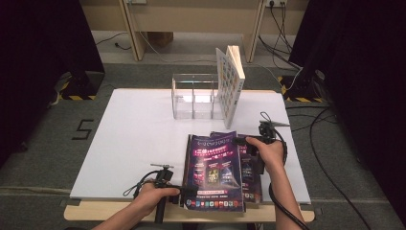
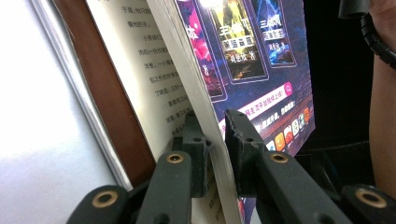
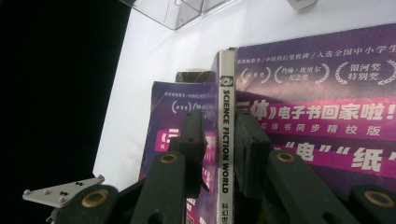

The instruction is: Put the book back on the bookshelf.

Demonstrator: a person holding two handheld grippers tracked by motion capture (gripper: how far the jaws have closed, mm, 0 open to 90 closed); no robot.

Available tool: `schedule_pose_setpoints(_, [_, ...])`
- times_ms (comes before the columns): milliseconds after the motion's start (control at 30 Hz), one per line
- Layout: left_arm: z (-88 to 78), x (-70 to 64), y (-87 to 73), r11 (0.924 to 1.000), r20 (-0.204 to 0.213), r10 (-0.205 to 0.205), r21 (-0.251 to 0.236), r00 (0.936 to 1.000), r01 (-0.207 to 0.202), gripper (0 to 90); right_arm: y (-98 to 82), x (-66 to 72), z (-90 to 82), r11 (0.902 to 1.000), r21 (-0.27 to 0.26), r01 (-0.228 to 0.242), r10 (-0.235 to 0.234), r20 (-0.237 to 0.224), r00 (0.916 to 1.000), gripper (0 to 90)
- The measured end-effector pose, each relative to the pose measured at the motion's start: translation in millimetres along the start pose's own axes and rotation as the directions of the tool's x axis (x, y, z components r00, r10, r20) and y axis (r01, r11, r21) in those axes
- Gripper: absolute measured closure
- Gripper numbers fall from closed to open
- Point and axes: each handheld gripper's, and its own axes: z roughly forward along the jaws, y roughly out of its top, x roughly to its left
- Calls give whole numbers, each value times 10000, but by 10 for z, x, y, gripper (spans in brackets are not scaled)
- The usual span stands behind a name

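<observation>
A purple paperback (image 1: pixel 215 167) is held tilted above the front of the white table (image 1: pixel 129 143). My left gripper (image 1: pixel 184 191) grips its near left corner. In the left gripper view the jaws (image 2: pixel 215 140) press on the cover and a wad of pages, with the book's cover (image 2: pixel 243 46) rising beyond them. My right gripper (image 1: pixel 246 142) is at the book's far right corner. In the right gripper view its jaws (image 3: pixel 218 135) straddle the grey spine (image 3: pixel 227 116), and a gap shows between the left jaw and the spine. A second purple book (image 1: pixel 253 179) lies underneath.
A clear plastic box (image 1: pixel 193 98) with dividers stands at the table's far middle. A thick book with a checkered cover (image 1: pixel 230 84) leans upright against its right side. Dark curtains flank the table, and cables lie on the floor at the right.
</observation>
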Motion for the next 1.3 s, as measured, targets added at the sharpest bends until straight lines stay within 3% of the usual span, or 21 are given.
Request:
schedule_pose_setpoints(167, [0,0,0,10000,12,-17,-9,10000,17,787,-9,4,33,9978,653,-104,124,-305,9995,734])
schedule_pose_setpoints(300, [0,0,1,10000,19,54,11,10000,-54,785,-31,-4,65,9979,636,78,-87,138,9999,741])
schedule_pose_setpoints(400, [-1,1,1,10000,23,11,-1,10000,-11,785,-24,20,82,9952,843,501,-568,787,9953,800])
schedule_pose_setpoints(500, [-6,7,-3,9999,148,81,-62,9999,-81,778,-24,55,75,9961,730,498,-555,791,9953,820])
schedule_pose_setpoints(667, [-101,-12,6,9982,148,530,-274,9985,-525,634,-85,114,43,9984,331,452,-473,656,9967,830])
schedule_pose_setpoints(733, [-164,-28,-3,9970,-18,677,-367,9977,-677,549,-110,148,53,9962,275,822,-846,996,9914,830])
schedule_pose_setpoints(867, [-308,-38,-33,9868,-667,1394,-742,9880,-1442,463,-125,205,35,9957,9,925,-921,936,9913,832])
schedule_pose_setpoints(933, [-396,-21,-40,9837,-658,1336,-1120,9889,-1404,455,-135,267,6,9940,-188,1075,-1056,846,9908,831])
schedule_pose_setpoints(1000, [-474,10,-45,9761,-1023,1430,-1498,9844,-1574,442,-145,332,-29,9910,-350,1288,-1254,877,9882,832])
schedule_pose_setpoints(1033, [-515,47,-45,9667,-1434,1670,-1710,9755,-1906,439,-148,358,-41,9900,-416,1348,-1307,893,9874,832])
schedule_pose_setpoints(1167, [-620,173,-23,9472,-2428,1937,-2059,9505,-2456,433,-164,484,-108,9811,-742,1789,-1694,1192,9783,832])
schedule_pose_setpoints(1300, [-706,236,19,9382,-2816,1697,-2470,9444,-2423,423,-185,572,-153,9713,-1058,2131,-1983,1355,9707,832])
